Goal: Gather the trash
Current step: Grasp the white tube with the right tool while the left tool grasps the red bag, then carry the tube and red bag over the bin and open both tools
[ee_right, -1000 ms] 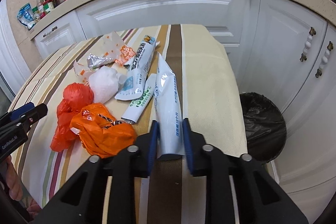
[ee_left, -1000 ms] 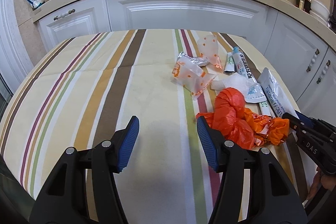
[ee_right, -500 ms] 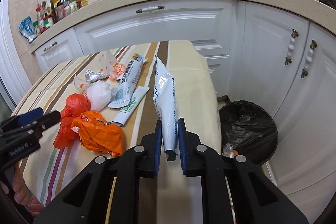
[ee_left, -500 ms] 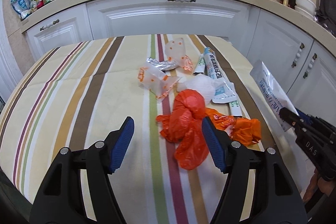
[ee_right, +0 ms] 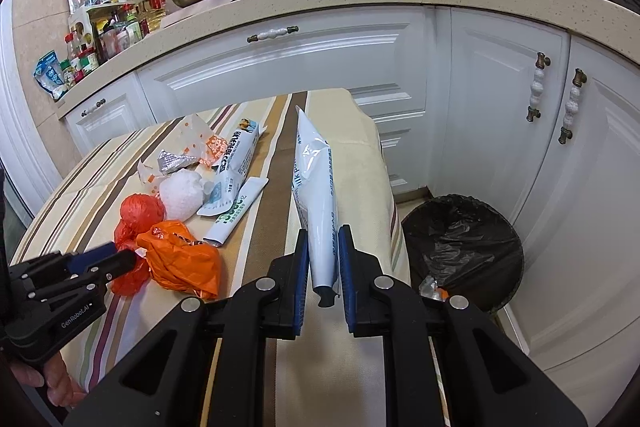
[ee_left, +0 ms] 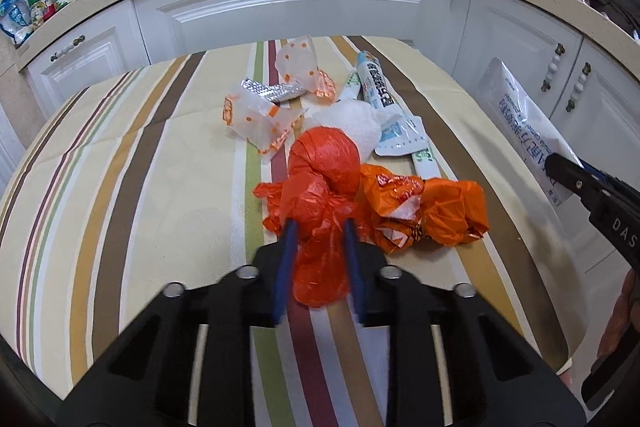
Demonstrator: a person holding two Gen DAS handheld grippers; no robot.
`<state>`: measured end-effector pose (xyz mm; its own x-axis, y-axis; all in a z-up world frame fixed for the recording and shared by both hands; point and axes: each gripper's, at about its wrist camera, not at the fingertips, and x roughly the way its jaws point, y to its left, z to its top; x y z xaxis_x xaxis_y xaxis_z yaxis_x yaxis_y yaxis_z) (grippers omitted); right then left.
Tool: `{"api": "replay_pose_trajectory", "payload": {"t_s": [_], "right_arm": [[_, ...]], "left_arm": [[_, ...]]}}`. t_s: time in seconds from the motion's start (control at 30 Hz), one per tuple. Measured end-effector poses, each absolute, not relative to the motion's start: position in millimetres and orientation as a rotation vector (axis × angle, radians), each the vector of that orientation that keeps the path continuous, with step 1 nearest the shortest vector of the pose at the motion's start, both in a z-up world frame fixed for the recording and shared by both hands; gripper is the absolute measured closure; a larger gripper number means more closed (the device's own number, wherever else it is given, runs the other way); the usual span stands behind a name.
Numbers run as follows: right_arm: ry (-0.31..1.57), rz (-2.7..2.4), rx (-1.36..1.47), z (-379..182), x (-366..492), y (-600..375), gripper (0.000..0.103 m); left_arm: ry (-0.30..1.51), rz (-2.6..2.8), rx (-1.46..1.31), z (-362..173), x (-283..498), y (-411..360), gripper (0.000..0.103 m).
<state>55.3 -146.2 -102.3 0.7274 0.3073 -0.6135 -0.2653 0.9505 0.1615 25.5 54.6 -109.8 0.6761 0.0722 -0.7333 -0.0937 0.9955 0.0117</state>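
Left claw (ee_left: 318, 227) pinches red bag (ee_left: 322, 187); right claw (ee_right: 323, 233) clamps white pouch (ee_right: 314, 179); bin (ee_right: 464, 255) holds scraps.

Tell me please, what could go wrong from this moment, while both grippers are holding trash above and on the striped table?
1. The left gripper pinches only the loose tail of the red plastic bag. The thin film may slip out or tear when lifted.
2. That bag touches the orange bag, so lifting might drag it along.
3. The right gripper grips the white pouch near its lower end; the long upper part could tip and miss the black-lined bin.
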Motion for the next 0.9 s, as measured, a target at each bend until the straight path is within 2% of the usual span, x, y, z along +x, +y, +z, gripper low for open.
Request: {"api": "replay_pose_trajectory", "payload": {"t_s": [0.3,0.67,0.9], "right_arm": [[0.660,0.312,0.053,-95,51,-144,0.087],[0.636,0.283,0.045,-90,49,-148,0.087],[0.611,0.220,0.037,-86,51,-166,0.087]], "left_arm": [[0.786,0.098,-0.037,-102,15,66,0.096],[0.696,0.096,-0.047,-67,9,69,0.097],[0.644,0.033,-0.029,-47,23,43,0.097]]}}
